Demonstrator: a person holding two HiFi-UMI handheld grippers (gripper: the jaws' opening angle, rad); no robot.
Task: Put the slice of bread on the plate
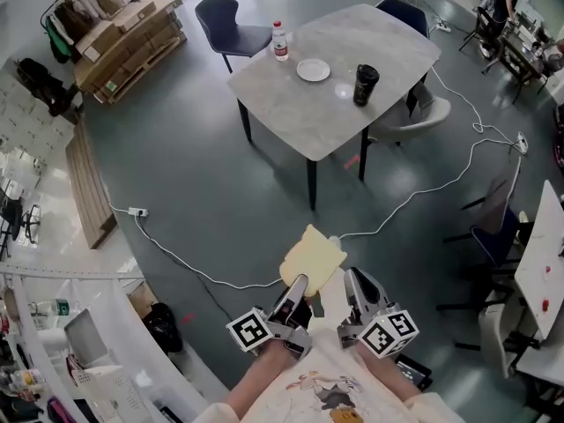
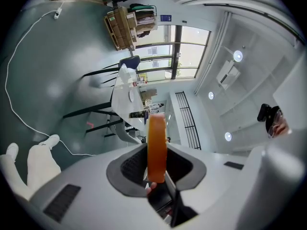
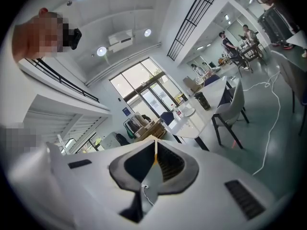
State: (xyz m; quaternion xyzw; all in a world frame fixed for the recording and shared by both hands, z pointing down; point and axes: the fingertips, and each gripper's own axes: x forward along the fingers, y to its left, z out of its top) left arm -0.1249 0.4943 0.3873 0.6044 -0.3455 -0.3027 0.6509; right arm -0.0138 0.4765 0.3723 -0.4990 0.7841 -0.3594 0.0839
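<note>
L gripper [image 1: 298, 289] jaws pinch the slice of bread [image 1: 313, 258] by its near edge; bread sticks out ahead of the jaws, pale yellow w/ a darker crust rim, held over the grey floor [image 1: 220, 192]; in the left gripper view the slice [image 2: 157, 145] stands edge-on between the two dark pads, both pressing its faces. R gripper [image 1: 352, 282] sits just beside the L one, to the right of the bread; its jaws are pressed together in the right gripper view [image 3: 155, 158], w/ only a thin seam between them. Table [image 1: 335, 117] is well apart, farther up in the head view; white plate [image 1: 313, 70] lies on it, between a water bottle [image 1: 280, 41] and a black cup [image 1: 365, 84]; dark chair [image 1: 231, 26] stands at the table's far-left side; white cable [image 1: 176, 258] trails across the floor btw table and grippers.
</note>
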